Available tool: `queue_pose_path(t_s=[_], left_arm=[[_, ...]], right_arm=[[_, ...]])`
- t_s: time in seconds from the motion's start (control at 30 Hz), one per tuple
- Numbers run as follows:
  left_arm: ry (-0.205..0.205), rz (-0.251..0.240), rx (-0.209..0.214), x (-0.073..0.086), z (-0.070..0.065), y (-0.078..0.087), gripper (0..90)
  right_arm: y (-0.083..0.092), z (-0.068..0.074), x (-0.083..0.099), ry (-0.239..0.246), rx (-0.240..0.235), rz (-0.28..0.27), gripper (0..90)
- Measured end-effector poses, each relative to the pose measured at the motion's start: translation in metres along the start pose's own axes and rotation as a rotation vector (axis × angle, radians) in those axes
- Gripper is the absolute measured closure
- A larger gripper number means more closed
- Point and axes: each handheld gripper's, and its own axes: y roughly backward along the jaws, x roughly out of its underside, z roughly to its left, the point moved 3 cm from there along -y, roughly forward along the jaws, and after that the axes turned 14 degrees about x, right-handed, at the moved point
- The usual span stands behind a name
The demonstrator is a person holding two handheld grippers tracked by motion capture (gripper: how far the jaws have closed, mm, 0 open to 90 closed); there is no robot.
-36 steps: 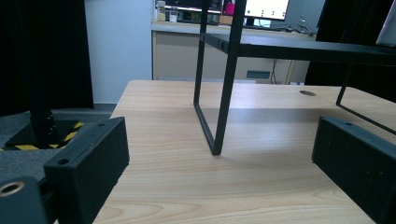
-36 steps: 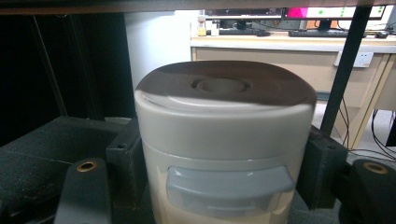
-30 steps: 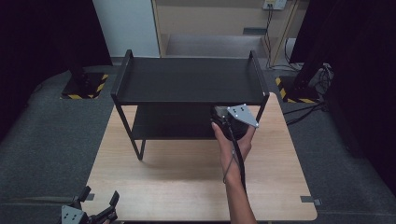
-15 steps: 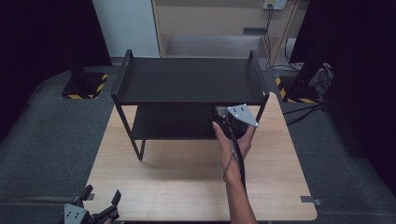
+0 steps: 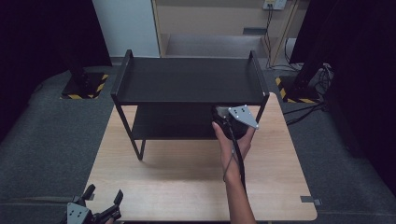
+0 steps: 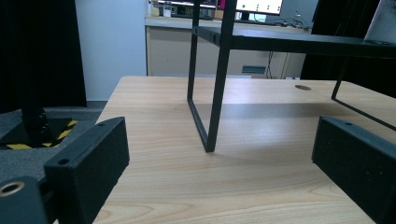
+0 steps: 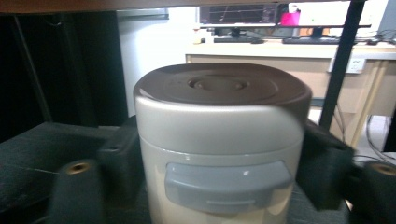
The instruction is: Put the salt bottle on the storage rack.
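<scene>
Since 1.0 s ago: left gripper [image 5: 93,212] dropped slightly toward near table edge; right gripper [image 5: 232,122] unchanged at lower shelf. Left jaws spread wide, nothing between; ahead of them bare wooden table [image 6: 261,186] and black shelf rack leg [image 6: 217,84], well apart from jaws. Right jaws closed against both sides of cream canister [image 7: 219,144] with brown lid [image 7: 222,86], upright on lower shelf [image 5: 173,122]. Top shelf [image 5: 189,86] directly above right gripper, covering its front. Rack post [image 7: 340,60] beyond canister, to its right.
</scene>
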Motion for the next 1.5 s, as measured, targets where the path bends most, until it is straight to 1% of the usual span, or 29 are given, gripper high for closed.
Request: queue_pose_path(t_s=[0.03, 0.1, 0.13, 0.17, 0.23, 0.43, 0.63, 0.77, 0.9, 0.97, 1.1, 1.13, 1.23, 1.27, 1.33, 1.4, 1.5], left_arm=[[0.004, -0.003, -0.001, 0.000, 0.000, 0.000, 2.8], [0.006, -0.001, -0.003, 0.001, 0.001, 0.001, 2.8], [0.006, -0.001, -0.003, 0.001, 0.001, 0.001, 2.8], [0.006, 0.000, -0.003, 0.001, 0.001, 0.002, 2.8], [0.005, 0.000, -0.002, 0.001, 0.001, 0.002, 2.8], [0.004, -0.004, 0.000, 0.001, 0.000, 0.005, 2.9], [0.004, -0.009, -0.002, 0.001, 0.000, 0.007, 2.9], [0.003, -0.009, -0.003, 0.000, 0.000, 0.008, 2.8], [0.004, -0.012, -0.009, 0.001, 0.000, 0.009, 2.8], [0.003, -0.010, -0.010, 0.001, 0.000, 0.009, 2.8], [0.001, -0.010, -0.003, 0.001, -0.001, 0.008, 2.8], [-0.001, -0.011, -0.002, 0.000, -0.002, 0.008, 2.8], [0.001, -0.012, -0.001, 0.000, -0.003, 0.008, 2.8], [0.003, -0.012, -0.001, 0.000, -0.003, 0.008, 2.8], [0.004, -0.011, -0.002, 0.000, -0.003, 0.007, 2.8], [0.000, -0.007, -0.003, 0.000, -0.004, 0.007, 2.8], [-0.007, -0.002, 0.000, -0.001, -0.005, 0.005, 2.7]], right_arm=[[0.001, 0.000, 0.001, -0.005, 0.000, -0.002, 21.3], [0.004, 0.004, 0.003, 0.005, 0.024, -0.021, 17.8], [0.004, 0.004, 0.003, 0.005, 0.024, -0.021, 17.8], [0.007, 0.006, 0.004, 0.005, 0.039, -0.027, 15.0], [0.010, 0.008, 0.005, 0.008, 0.049, -0.031, 12.9], [0.019, 0.013, 0.009, 0.009, 0.068, -0.046, 10.9], [0.029, 0.016, 0.013, 0.011, 0.065, -0.064, 9.6], [0.037, 0.017, 0.016, 0.011, 0.075, -0.072, 8.1], [0.050, 0.015, 0.023, 0.000, 0.068, -0.078, 7.3], [0.059, 0.014, 0.028, -0.012, 0.063, -0.084, 7.1], [0.075, 0.011, 0.035, -0.024, 0.053, -0.093, 6.1], [0.080, 0.008, 0.036, -0.040, 0.041, -0.091, 5.8], [0.091, 0.005, 0.040, -0.037, 0.037, -0.100, 5.4], [0.096, 0.002, 0.042, -0.043, 0.029, -0.098, 5.4], [0.102, 0.000, 0.046, -0.040, 0.027, -0.096, 5.4], [0.110, -0.004, 0.052, -0.033, 0.019, -0.092, 5.4], [0.120, -0.010, 0.063, -0.044, 0.020, -0.090, 5.2]])
